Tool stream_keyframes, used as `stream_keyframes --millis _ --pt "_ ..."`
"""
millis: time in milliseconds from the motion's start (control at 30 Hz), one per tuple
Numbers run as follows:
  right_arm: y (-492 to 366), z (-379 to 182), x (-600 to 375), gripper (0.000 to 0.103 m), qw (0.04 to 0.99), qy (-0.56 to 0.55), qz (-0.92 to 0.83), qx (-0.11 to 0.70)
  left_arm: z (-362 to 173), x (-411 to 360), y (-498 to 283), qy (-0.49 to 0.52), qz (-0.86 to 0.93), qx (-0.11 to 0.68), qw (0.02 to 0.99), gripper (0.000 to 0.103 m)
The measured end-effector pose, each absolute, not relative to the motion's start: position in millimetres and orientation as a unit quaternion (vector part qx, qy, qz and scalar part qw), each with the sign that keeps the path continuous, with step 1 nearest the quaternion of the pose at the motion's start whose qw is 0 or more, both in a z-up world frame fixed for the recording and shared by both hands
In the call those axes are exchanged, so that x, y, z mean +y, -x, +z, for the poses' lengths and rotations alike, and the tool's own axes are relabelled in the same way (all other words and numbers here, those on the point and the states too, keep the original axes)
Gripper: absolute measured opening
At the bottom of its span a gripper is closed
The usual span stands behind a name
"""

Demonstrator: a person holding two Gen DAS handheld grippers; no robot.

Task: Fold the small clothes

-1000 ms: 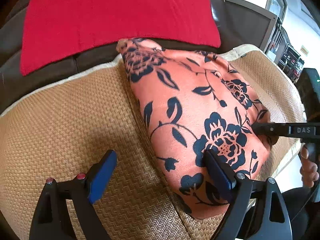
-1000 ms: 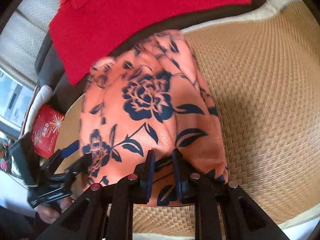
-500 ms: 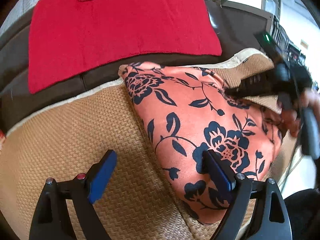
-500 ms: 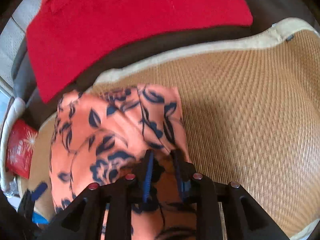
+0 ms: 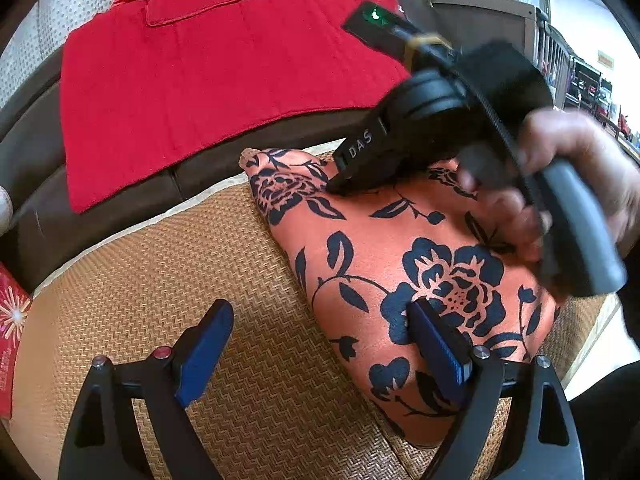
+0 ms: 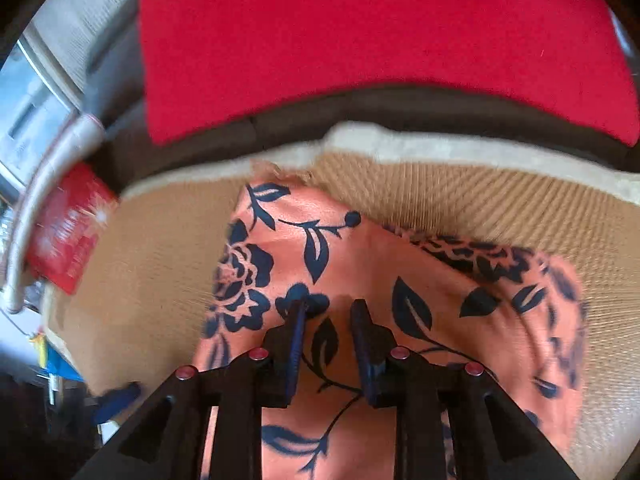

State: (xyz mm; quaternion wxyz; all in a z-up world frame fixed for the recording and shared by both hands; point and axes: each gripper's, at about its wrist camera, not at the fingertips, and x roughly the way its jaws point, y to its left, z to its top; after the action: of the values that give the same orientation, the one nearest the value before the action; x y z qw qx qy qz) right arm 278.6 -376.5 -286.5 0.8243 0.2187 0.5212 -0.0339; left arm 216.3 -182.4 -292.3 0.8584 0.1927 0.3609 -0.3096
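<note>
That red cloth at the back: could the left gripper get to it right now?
Probably yes: the left gripper is open and holds nothing, and bare mat lies ahead of the red cloth; the right gripper works off to the side.

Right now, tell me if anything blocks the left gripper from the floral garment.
Nothing visible does. The left gripper is open, one finger already over the floral garment on the woven mat. The right gripper works the far corner, clear of that path.

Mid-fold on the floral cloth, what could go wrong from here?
1. The right gripper pinches only a narrow bit of the orange fabric with navy flowers; it may slip free, undoing the fold.
2. The left gripper is open, merely resting a finger on the fabric, so it may drag across the woven straw mat.
3. The far corner looks bunched; the fold may land skewed.
</note>
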Motion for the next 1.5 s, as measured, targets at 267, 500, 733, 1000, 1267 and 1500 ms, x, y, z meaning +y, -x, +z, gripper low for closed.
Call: stream_keyframes --millis 267,500,733,1000,1267,1500 --pt "-225.0 -252.9 -387.9 0.028 0.840 -0.270 -0.051 0.468 -289.4 -186.2 -211.6 -0.197 -0.308 0.358 0.859 0.091" --pt "-155.1 -242.8 -381.1 0.028 0.838 -0.258 -0.106 0.470 -290.8 -193.6 -207.2 -0.201 -0.301 0.359 0.860 0.091" --pt "-125.3 -263.5 -387.4 0.029 0.835 -0.291 -0.111 0.454 -279.8 -185.4 -220.0 -0.132 -0.309 0.393 0.856 0.091" --pt "-86.1 -253.0 -425.6 0.029 0.843 -0.352 -0.149 0.377 -280.6 -177.6 -252.5 -0.096 -0.242 0.400 0.879 0.092" --pt "-94.6 -255.3 -443.0 0.030 0.831 -0.380 -0.151 0.378 -294.2 -188.2 -254.7 -0.106 -0.236 0.414 0.872 0.092" --pt "-145.1 -242.1 -466.5 0.031 0.841 -0.378 -0.157 0.355 -296.2 -187.6 -254.7 -0.117 -0.236 0.406 0.875 0.097"
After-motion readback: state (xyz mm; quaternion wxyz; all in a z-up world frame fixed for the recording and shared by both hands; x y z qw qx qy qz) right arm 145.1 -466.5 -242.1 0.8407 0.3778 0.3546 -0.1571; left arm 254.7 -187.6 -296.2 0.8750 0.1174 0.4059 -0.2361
